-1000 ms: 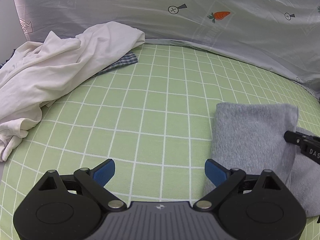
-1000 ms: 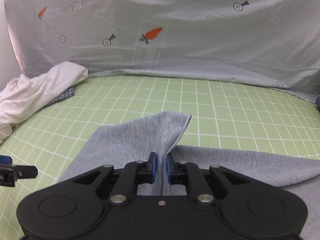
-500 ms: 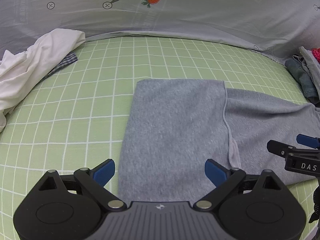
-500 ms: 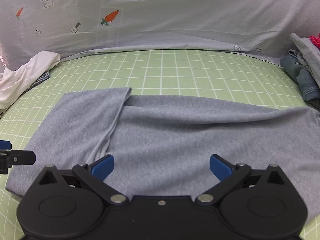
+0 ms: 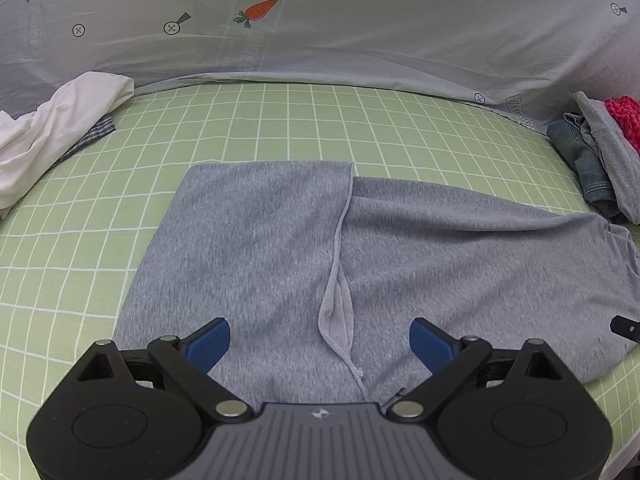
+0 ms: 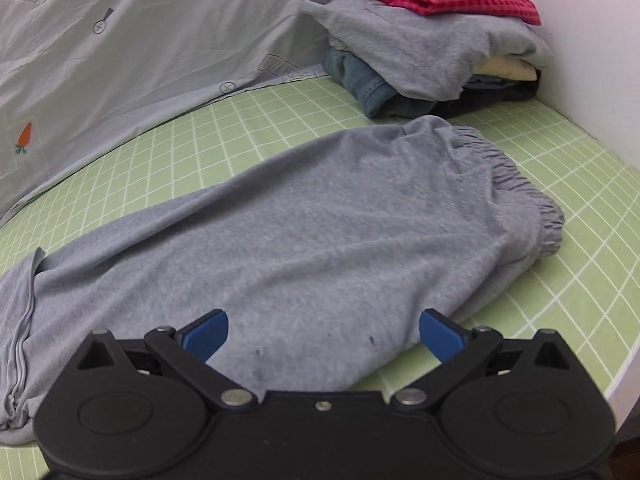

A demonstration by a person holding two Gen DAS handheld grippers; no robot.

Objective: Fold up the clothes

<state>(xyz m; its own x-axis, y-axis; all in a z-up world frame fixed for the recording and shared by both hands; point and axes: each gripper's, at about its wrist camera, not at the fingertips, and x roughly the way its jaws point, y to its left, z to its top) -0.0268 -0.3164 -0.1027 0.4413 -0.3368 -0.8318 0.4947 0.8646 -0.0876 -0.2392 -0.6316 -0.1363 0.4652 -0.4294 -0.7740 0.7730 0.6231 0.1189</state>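
Grey sweatpants (image 5: 420,256) lie flat on the green checked bed sheet (image 5: 280,128), with the leg end folded over onto the left part (image 5: 248,232). In the right wrist view the pants (image 6: 320,232) stretch to an elastic waistband (image 6: 532,196) at the right. My left gripper (image 5: 320,344) is open and empty, hovering over the near edge of the pants by the fold's hem. My right gripper (image 6: 324,332) is open and empty above the pants' near edge toward the waist. Its tip (image 5: 626,326) peeks in at the right of the left wrist view.
A pile of white clothing (image 5: 60,128) over a checked cloth lies at the back left. A stack of folded clothes (image 6: 424,52) topped by a red garment stands at the back right by a white wall. A grey printed sheet (image 5: 320,32) hangs behind. The bed edge (image 6: 624,364) is at the right.
My right gripper let go of the folded leg end, opened and swung right toward the waistband. My left gripper moved right over the pants, staying open.
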